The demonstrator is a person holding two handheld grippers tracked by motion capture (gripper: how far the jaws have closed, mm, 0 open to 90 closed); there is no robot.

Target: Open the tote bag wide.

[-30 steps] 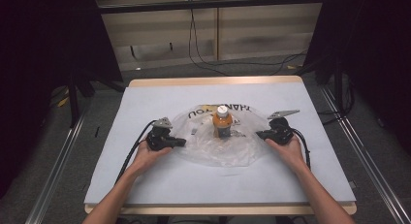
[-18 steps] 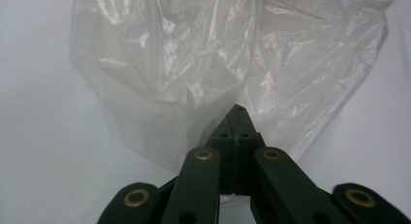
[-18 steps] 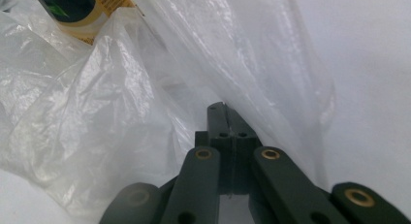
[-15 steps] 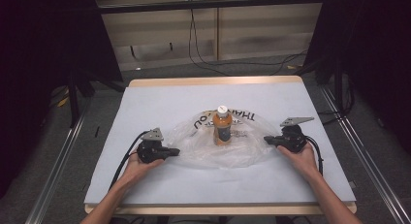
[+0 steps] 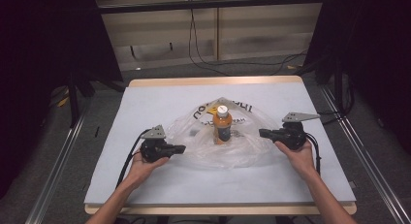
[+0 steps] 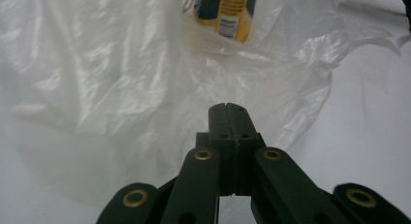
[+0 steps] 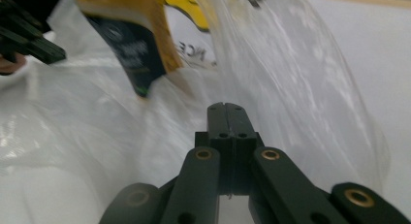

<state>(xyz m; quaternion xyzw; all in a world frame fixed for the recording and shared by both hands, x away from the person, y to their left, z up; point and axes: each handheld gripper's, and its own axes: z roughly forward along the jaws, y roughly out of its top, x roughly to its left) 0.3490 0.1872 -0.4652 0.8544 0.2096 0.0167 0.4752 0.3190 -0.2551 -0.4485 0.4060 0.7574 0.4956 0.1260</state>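
Observation:
An orange drink bottle (image 5: 222, 124) with a white cap stands upright in the middle of a clear plastic bag (image 5: 194, 139) that is spread low around it. My left gripper (image 5: 183, 148) is at the bag's left edge and my right gripper (image 5: 261, 133) at its right edge, both pointing inward. In the left gripper view the jaws (image 6: 227, 107) are shut with the bag's film (image 6: 97, 78) at their tips and the bottle (image 6: 225, 13) beyond. In the right gripper view the shut jaws (image 7: 226, 106) have film (image 7: 300, 88) stretching up from them, beside the bottle (image 7: 131, 35).
The table (image 5: 160, 98) is covered with a white sheet and has a wooden rim. Metal rails run along the floor on both sides, and cables lie on the floor behind. Black printed letters show on the bag behind the bottle.
Both grippers have moved apart, outward and toward the near edge. The bag has spread wider and flatter between them. The bottle still stands upright.

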